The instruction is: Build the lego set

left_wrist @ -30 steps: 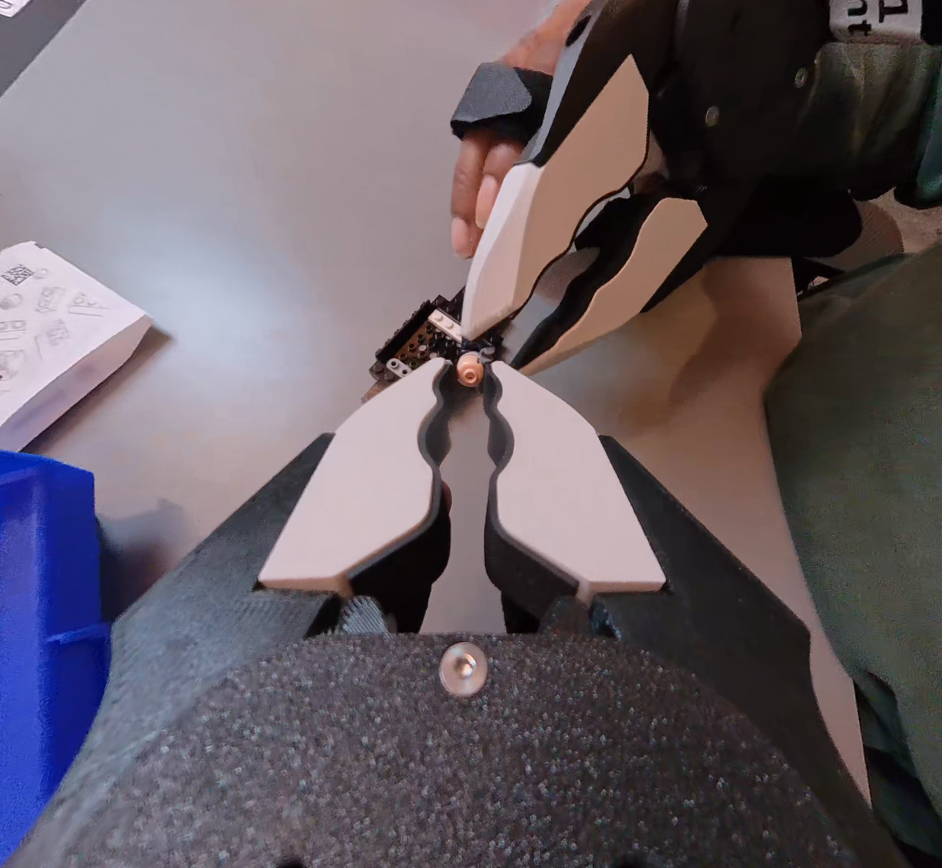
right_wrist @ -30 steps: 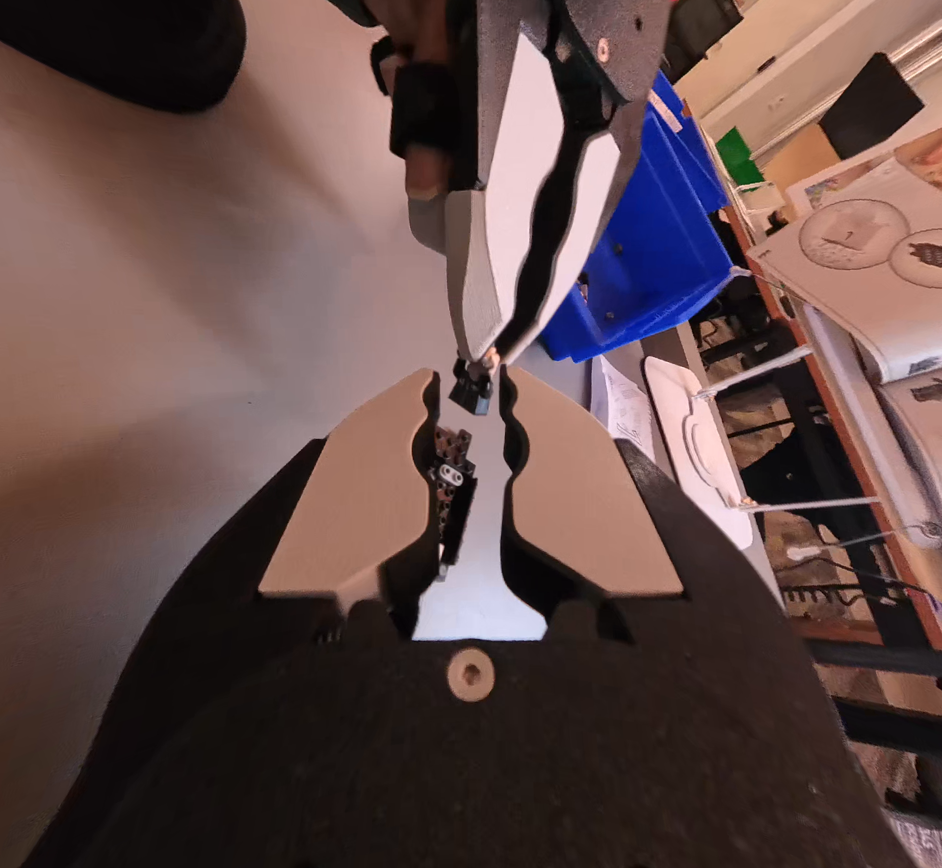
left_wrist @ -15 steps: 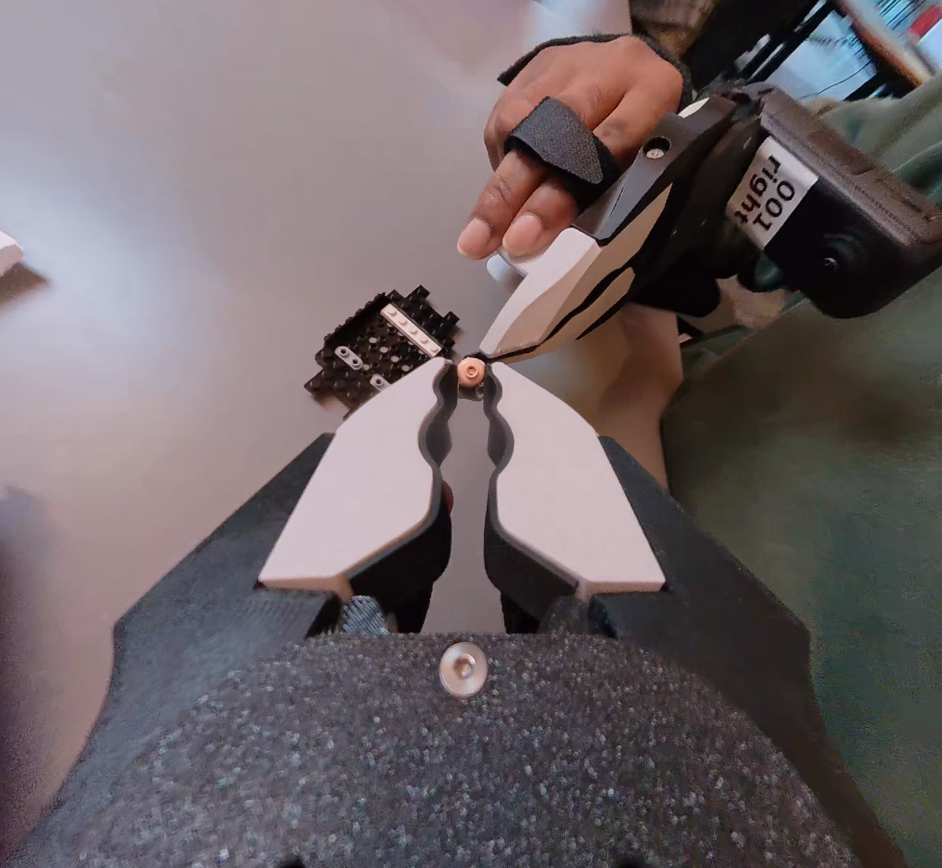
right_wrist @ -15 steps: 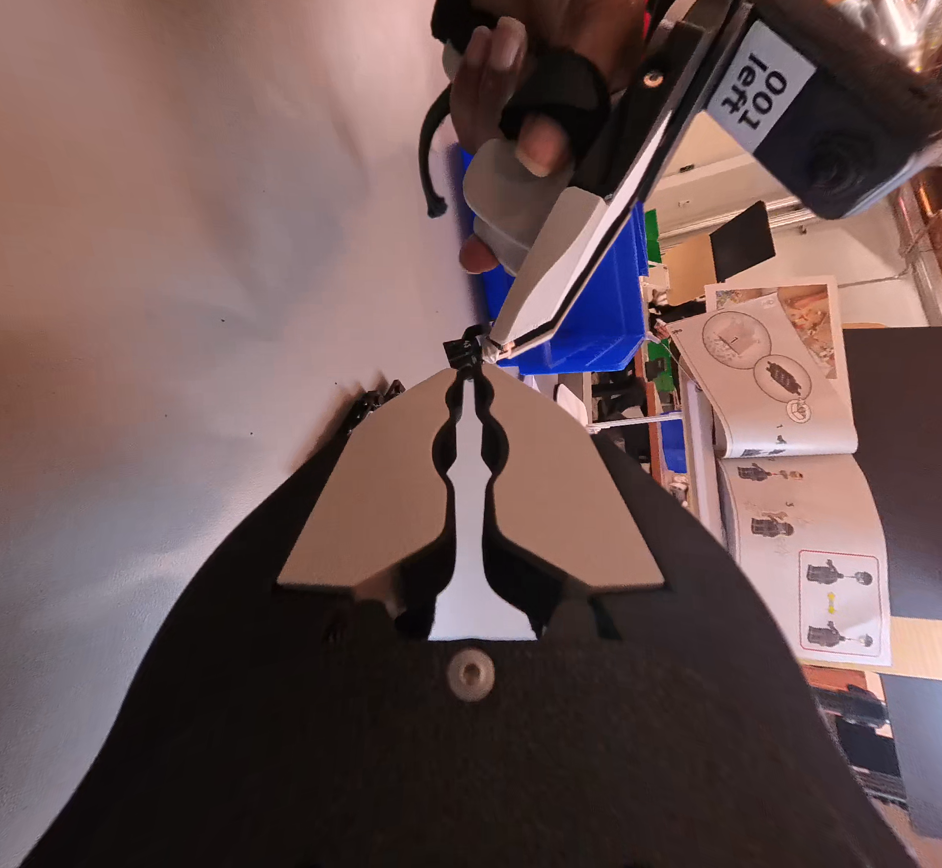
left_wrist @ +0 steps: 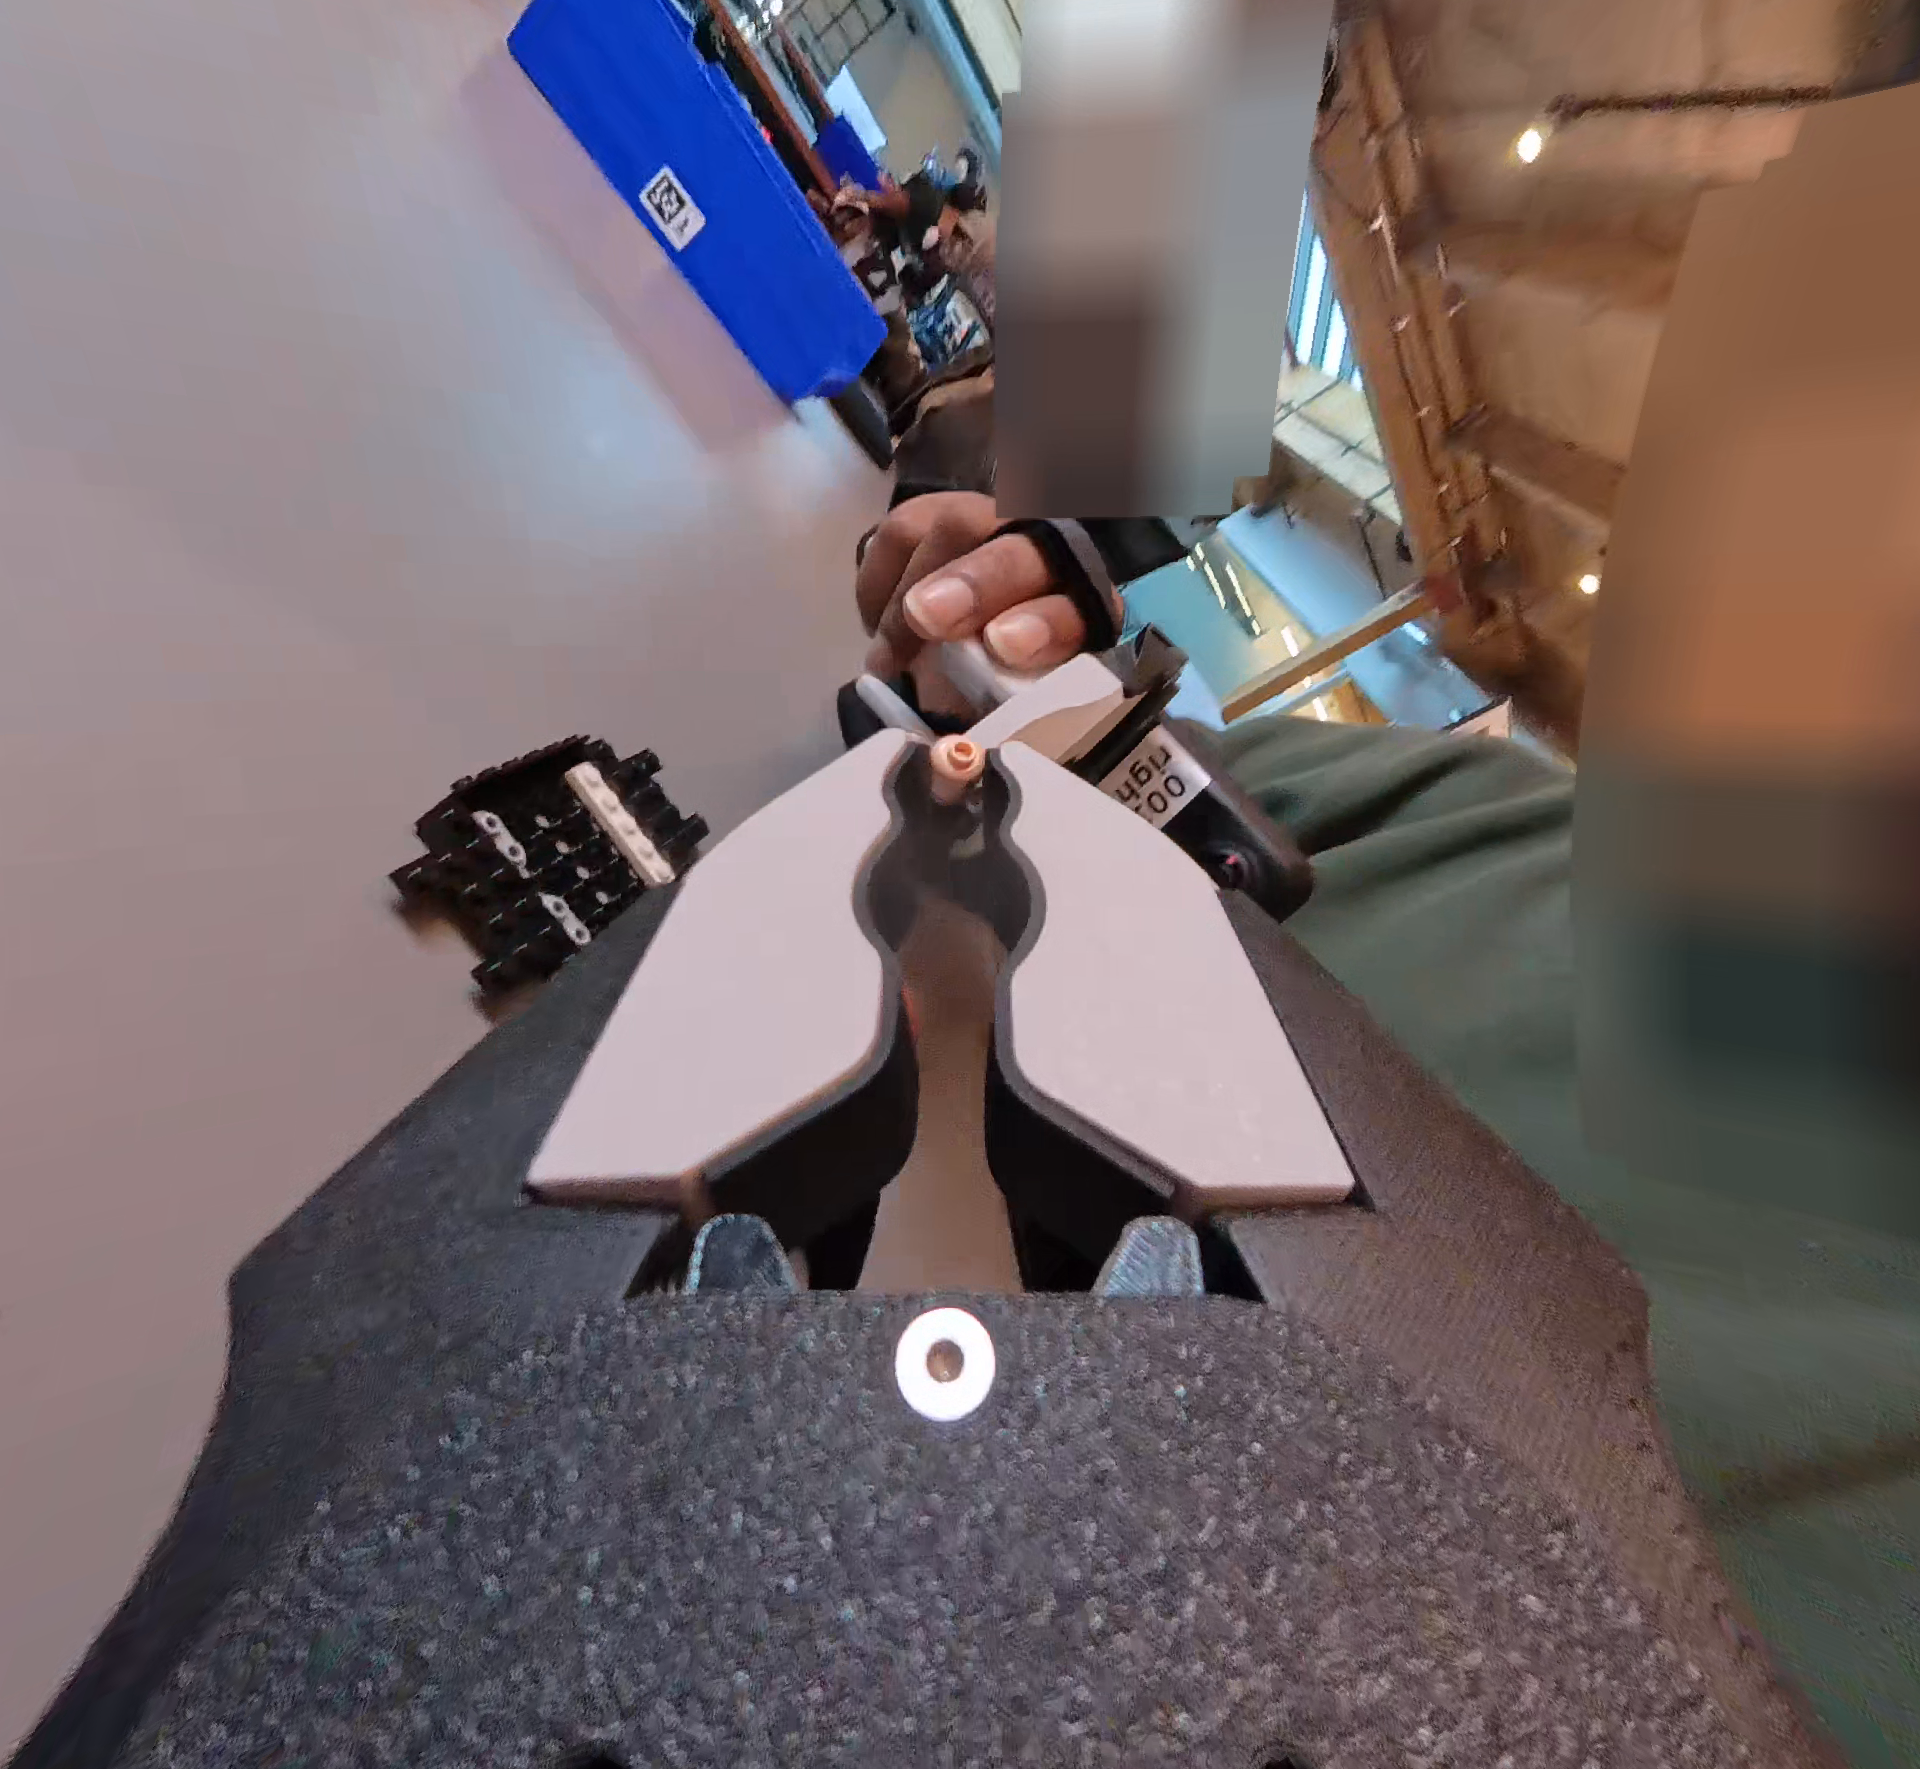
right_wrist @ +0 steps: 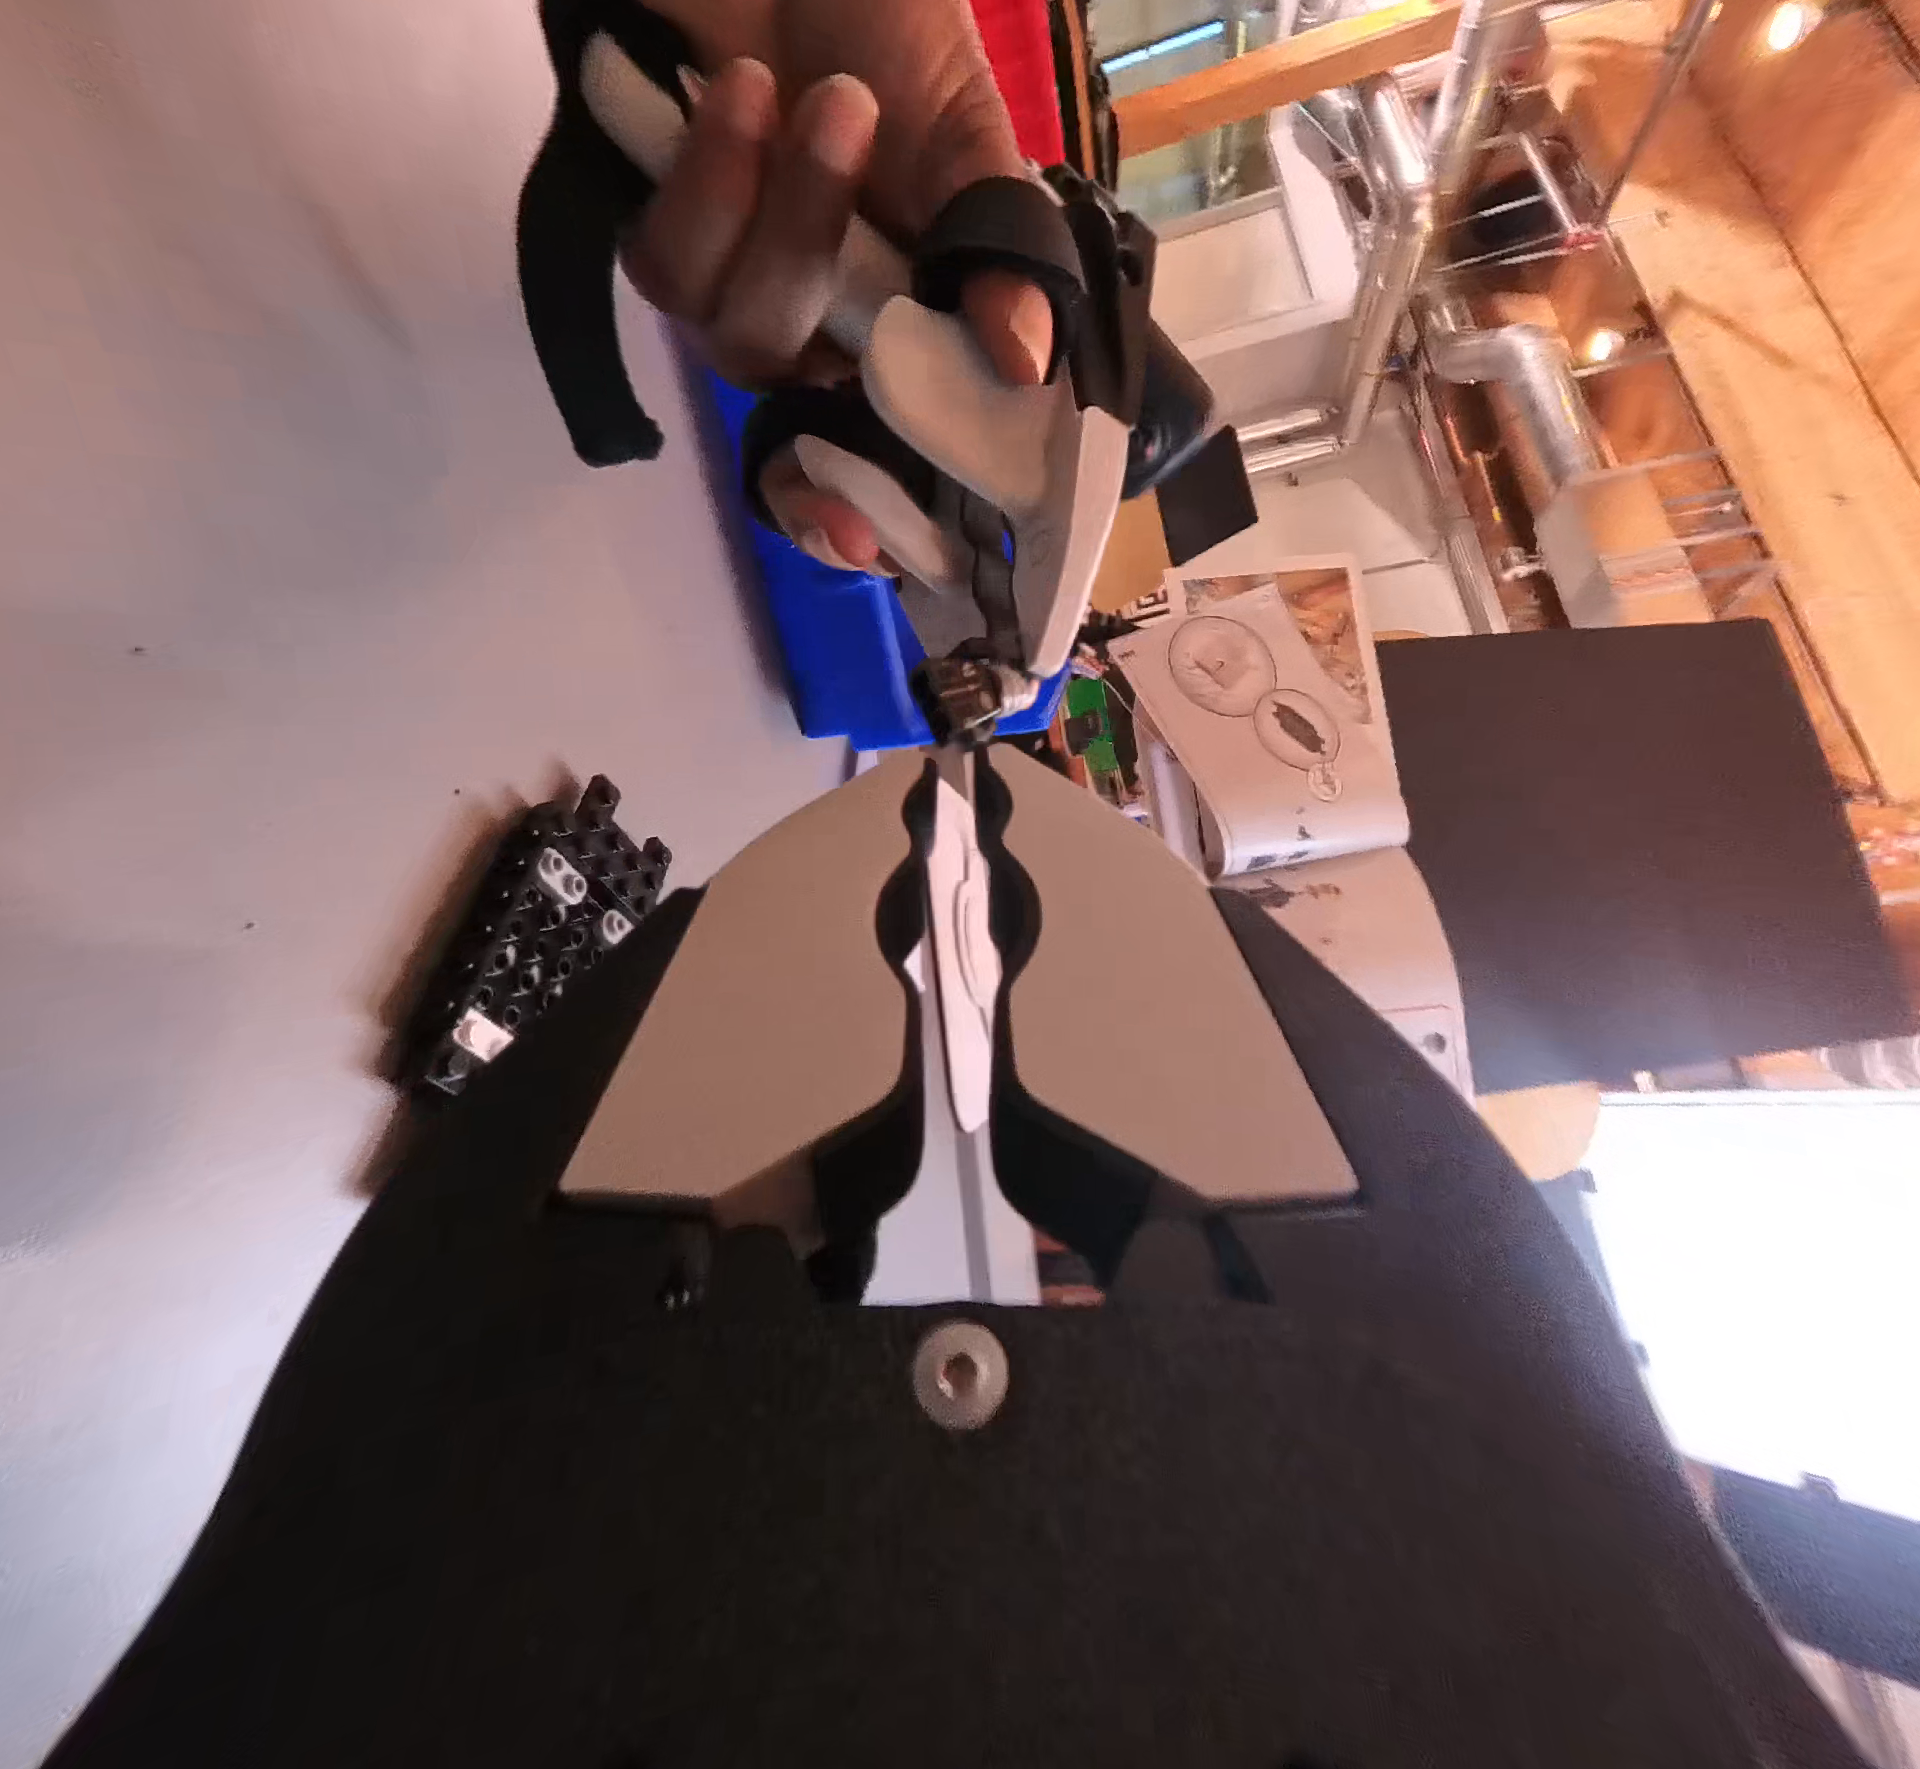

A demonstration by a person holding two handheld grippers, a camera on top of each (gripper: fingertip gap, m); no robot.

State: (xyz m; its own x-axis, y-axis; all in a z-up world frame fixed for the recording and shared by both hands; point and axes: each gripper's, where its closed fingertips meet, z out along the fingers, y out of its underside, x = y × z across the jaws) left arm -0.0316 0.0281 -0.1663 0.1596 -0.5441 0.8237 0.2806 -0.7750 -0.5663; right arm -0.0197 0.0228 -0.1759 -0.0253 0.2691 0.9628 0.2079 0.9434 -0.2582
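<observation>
Left gripper (left_wrist: 954,755) pinches a small round peach peg (left_wrist: 956,763) beside studded black plates (left_wrist: 551,855)

Right gripper (left_wrist: 1023,732) grip unclear — black piece (right_wrist: 961,691) blurred.

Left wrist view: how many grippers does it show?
2. The left gripper, bottom centre, is shut on a peach piece. The right gripper, just beyond, meets it tip to tip, shut on a black piece.
</observation>
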